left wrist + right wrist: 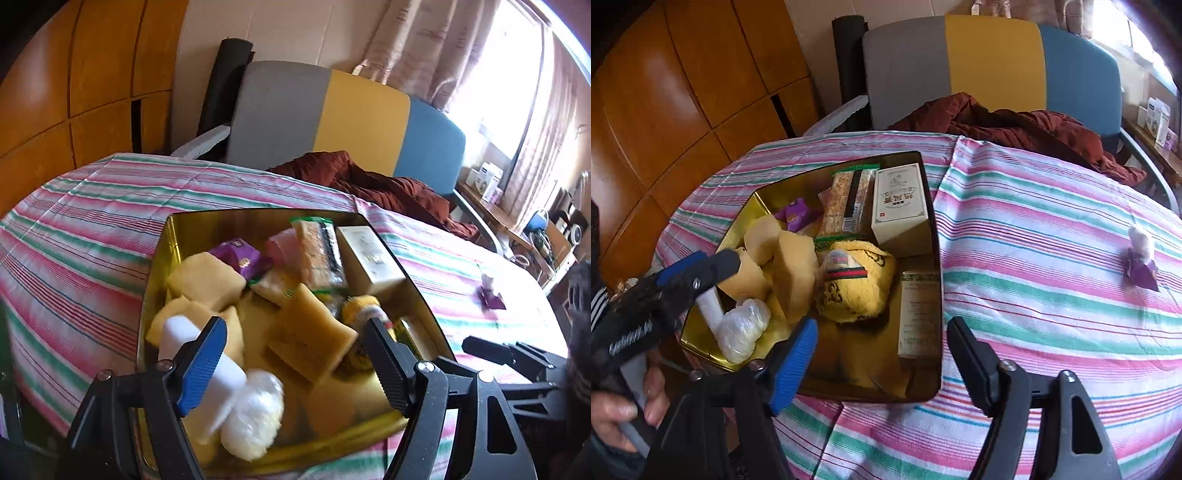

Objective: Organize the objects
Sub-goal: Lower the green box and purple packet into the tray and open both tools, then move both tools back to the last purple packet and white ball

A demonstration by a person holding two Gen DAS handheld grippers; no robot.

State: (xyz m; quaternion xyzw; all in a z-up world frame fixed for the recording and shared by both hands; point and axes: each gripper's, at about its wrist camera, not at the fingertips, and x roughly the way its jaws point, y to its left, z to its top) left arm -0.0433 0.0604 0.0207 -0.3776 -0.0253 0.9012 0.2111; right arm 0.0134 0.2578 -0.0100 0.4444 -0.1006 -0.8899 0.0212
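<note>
Here one gold tin (932, 229) on the striped cloth (1052, 229) holds two cream boxes (900, 206), roughly four sponges (794, 273) and one yellow pouch (857, 284); one purple packet (1141, 266) lies far right. Left gripper (299, 362) and right gripper (882, 362) both gape empty.

Left gripper (295, 354) is black plastic with silver screws at the finger pivots; one finger (201, 363) wears a ribbed blue pad, the other (391, 363) a ribbed black one; right gripper (882, 365) matches; bare-skinned left hand (624, 402), striped sleeve.

Window (513, 74) glare upper right; fisheye edges dark.
</note>
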